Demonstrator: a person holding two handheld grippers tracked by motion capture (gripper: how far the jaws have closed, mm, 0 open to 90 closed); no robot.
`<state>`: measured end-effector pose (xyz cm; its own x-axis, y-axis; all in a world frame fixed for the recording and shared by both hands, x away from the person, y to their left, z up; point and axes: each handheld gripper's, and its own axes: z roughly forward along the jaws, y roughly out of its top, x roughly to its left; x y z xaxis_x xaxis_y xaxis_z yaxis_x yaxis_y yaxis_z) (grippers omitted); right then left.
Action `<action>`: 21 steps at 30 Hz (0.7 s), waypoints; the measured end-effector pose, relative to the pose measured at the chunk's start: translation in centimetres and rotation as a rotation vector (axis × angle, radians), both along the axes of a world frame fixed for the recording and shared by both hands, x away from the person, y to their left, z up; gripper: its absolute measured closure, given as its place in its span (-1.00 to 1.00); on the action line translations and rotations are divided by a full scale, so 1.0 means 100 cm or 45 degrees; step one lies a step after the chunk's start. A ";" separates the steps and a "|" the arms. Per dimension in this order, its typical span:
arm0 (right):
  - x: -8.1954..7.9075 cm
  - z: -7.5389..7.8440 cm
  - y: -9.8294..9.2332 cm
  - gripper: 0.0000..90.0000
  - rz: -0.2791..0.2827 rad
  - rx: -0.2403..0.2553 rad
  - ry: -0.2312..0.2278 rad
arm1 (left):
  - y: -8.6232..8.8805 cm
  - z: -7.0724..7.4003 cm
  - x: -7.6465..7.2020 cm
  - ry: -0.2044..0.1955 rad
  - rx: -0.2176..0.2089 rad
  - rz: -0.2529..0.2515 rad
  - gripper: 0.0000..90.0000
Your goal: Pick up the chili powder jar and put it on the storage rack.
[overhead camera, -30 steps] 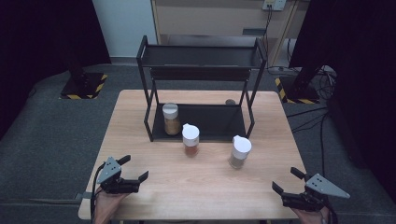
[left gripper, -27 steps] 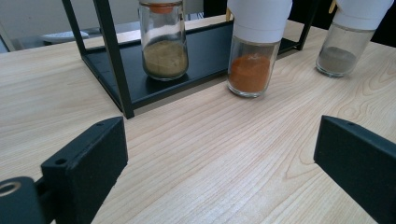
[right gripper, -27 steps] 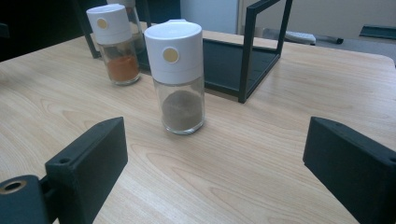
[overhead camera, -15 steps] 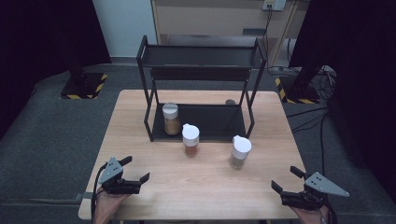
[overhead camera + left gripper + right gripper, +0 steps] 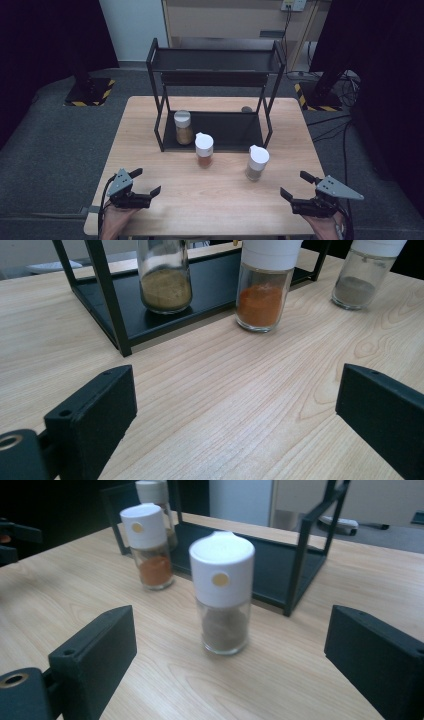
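Three spice jars stand on the wooden table (image 5: 150, 140). A jar of orange powder (image 5: 204, 150) (image 5: 263, 290) (image 5: 148, 547) and a jar of grey-brown powder (image 5: 257, 162) (image 5: 362, 275) (image 5: 222, 595), both white-capped, sit in front of a black two-tier rack (image 5: 215, 90). A jar of yellow-tan powder (image 5: 183, 127) (image 5: 165, 277) stands on the rack's lower shelf at its left. My left gripper (image 5: 145, 182) (image 5: 235, 405) is open near the front left edge. My right gripper (image 5: 297, 185) (image 5: 230, 650) is open at the front right, facing the grey-brown jar.
The rack's top shelf (image 5: 215, 61) is bare. A small dark round object (image 5: 246, 109) lies on the table behind the rack. Dark stands with yellow-black striped bases (image 5: 90, 92) and cables (image 5: 345, 135) lie on the grey floor around the table.
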<state>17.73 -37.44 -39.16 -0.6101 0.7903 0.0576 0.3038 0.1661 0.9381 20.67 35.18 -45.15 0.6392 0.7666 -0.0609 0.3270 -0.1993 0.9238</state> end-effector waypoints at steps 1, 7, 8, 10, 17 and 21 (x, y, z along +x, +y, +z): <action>0.001 0.002 0.003 -0.85 0.005 -0.008 -0.006 | 0.000 0.000 0.000 0.002 -0.001 -0.001 -0.95; 0.012 0.014 0.016 -0.85 0.052 -0.031 -0.011 | 0.000 -0.001 0.002 0.009 -0.009 -0.012 -0.95; 0.013 0.015 0.018 -0.85 0.057 -0.032 -0.008 | 0.000 0.000 0.002 0.011 -0.008 -0.015 -0.95; 0.018 0.018 0.021 -0.85 0.077 -0.030 -0.005 | 0.000 0.000 0.002 0.011 -0.008 -0.015 -0.95; 0.028 0.030 0.034 -0.85 0.126 -0.030 -0.012 | 0.000 -0.001 0.003 0.013 -0.008 -0.022 -0.95; 0.034 0.037 0.041 -0.85 0.151 -0.034 -0.015 | 0.000 -0.001 0.003 0.013 -0.003 -0.028 -0.95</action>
<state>21.15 -33.33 -35.50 -0.7001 0.7134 0.0301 0.2695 0.2250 0.9364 21.01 35.14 -45.21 0.6555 0.7520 -0.0697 0.3321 -0.2042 0.9209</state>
